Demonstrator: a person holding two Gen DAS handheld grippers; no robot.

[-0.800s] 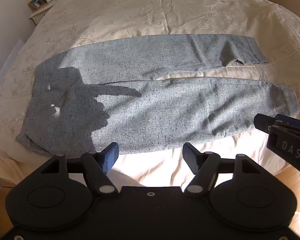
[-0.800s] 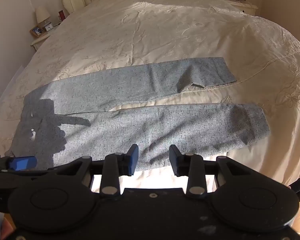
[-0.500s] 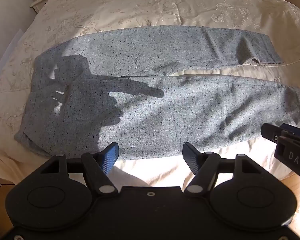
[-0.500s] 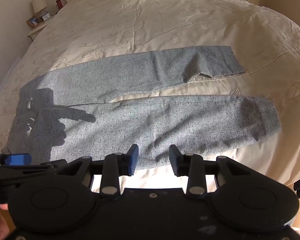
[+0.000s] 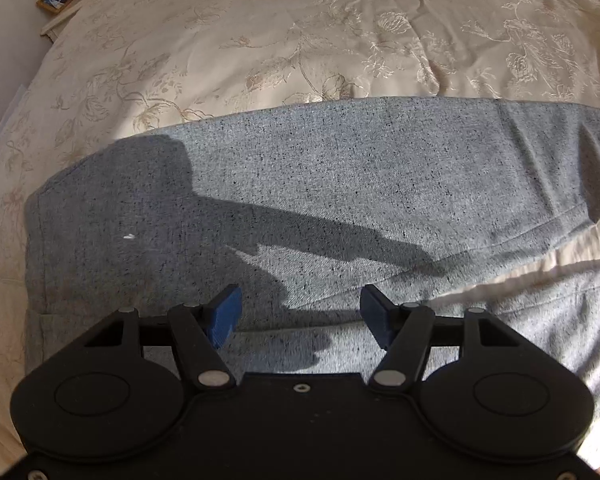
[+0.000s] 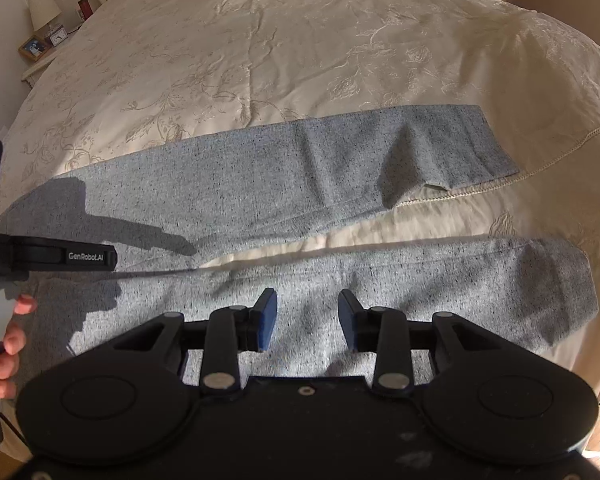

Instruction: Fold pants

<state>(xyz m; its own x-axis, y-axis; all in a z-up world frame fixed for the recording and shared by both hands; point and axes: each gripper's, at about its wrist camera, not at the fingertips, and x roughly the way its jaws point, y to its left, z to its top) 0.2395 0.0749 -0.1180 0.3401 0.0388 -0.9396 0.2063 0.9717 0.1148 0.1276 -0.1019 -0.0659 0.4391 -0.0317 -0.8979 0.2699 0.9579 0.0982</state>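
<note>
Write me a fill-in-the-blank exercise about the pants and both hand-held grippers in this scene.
1. The grey pants lie spread flat on a cream embroidered ____.
2. Both the left hand-held gripper and the right hand-held gripper have their jaws ____.
3. Between the two pant legs shows a strip of cream ____.
4. On the nightstand stands a lamp with a ____ shade.

Missing words: bedspread; open; bedspread; white
</note>
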